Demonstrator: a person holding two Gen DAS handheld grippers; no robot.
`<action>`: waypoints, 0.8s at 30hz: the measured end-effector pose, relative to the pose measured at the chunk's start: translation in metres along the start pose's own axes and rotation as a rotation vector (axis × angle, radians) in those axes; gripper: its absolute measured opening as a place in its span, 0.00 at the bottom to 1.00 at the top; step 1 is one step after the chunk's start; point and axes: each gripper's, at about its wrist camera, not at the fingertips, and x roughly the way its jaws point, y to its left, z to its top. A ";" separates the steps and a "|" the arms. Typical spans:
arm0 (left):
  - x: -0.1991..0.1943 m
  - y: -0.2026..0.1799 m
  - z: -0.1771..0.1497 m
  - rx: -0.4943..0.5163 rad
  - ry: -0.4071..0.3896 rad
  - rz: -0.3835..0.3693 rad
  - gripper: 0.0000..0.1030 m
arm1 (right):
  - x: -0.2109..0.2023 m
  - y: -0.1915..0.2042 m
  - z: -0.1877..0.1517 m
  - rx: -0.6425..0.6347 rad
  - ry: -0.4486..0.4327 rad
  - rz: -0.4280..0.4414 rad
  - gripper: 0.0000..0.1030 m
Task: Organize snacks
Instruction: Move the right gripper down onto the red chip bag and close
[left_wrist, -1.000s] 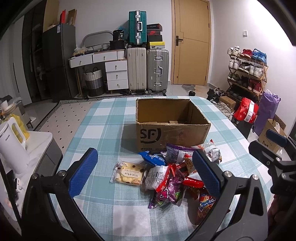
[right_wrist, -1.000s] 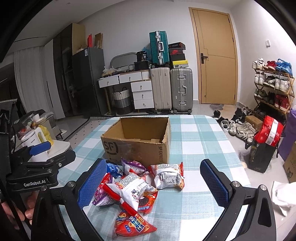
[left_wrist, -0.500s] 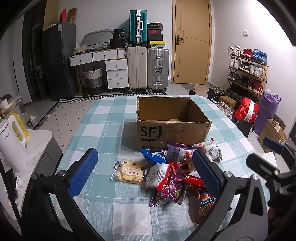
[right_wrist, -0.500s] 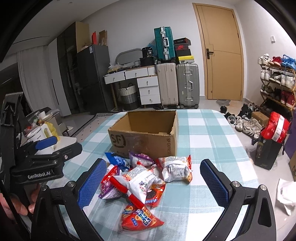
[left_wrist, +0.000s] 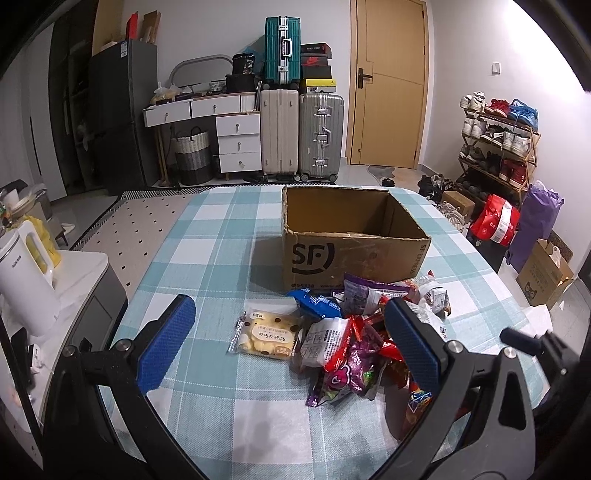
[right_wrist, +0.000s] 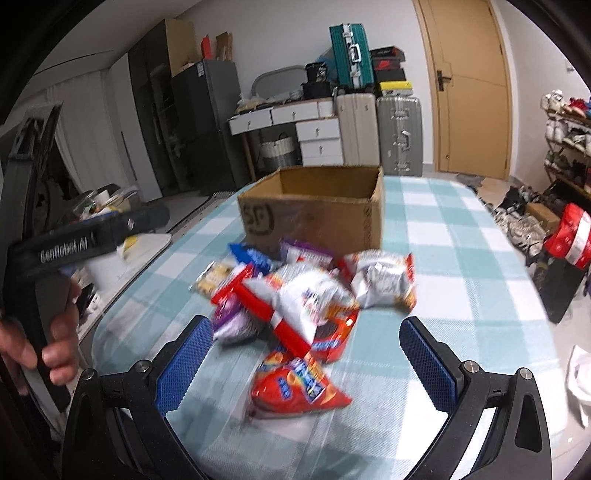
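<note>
Right gripper (right_wrist: 306, 360) spread wide, blue textured pads apart, nothing between them; it hovers over the table with the red-orange crinkly snack bag (right_wrist: 295, 386) lying between and just ahead of its fingertips. Left gripper (left_wrist: 288, 341) likewise spread and empty; the clear-wrapped yellow cake packet (left_wrist: 266, 334) sits ahead in its gap. Rest of the pile just beyond the right tool's tips: silver-and-red foil chip bag (right_wrist: 314, 295) under a flat red stick pack (right_wrist: 266, 310), purple foil pouch (right_wrist: 231, 321) toward its left pad, a second silver foil bag (right_wrist: 384, 282) further ahead toward the right pad. Open brown cardboard box with SF print (right_wrist: 314, 218) stands past the pile, touching or nearly touching the far snacks; what little of its inside shows looks empty, so sorting is judged not yet started. All on a teal-and-white checked tablecloth (left_wrist: 207, 266).

Right view is motion-blurred, so the exact pad-to-bag gap is hard to read.

Risks:
- Bags overlap: closing on the red-orange one may also catch the edge of its neighbour and drag the heap.
- Slick, air-filled foil: a pinch on the puffed middle could slip or crush contents; a seam edge looks safer.
- Both tools work the same pile; the left tool already shows at the right view's left edge, so a collision is possible.
- Box is light; a bump on drop-in could shove it.
</note>
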 end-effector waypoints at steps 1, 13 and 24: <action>0.001 0.000 0.000 -0.001 0.002 0.002 0.99 | 0.003 0.000 -0.004 0.003 0.009 0.005 1.00; 0.010 0.009 -0.003 -0.016 0.029 0.010 0.99 | 0.041 -0.005 -0.035 0.031 0.117 0.056 1.00; 0.025 0.018 -0.010 -0.033 0.062 -0.003 0.99 | 0.063 -0.003 -0.045 0.026 0.186 0.079 0.71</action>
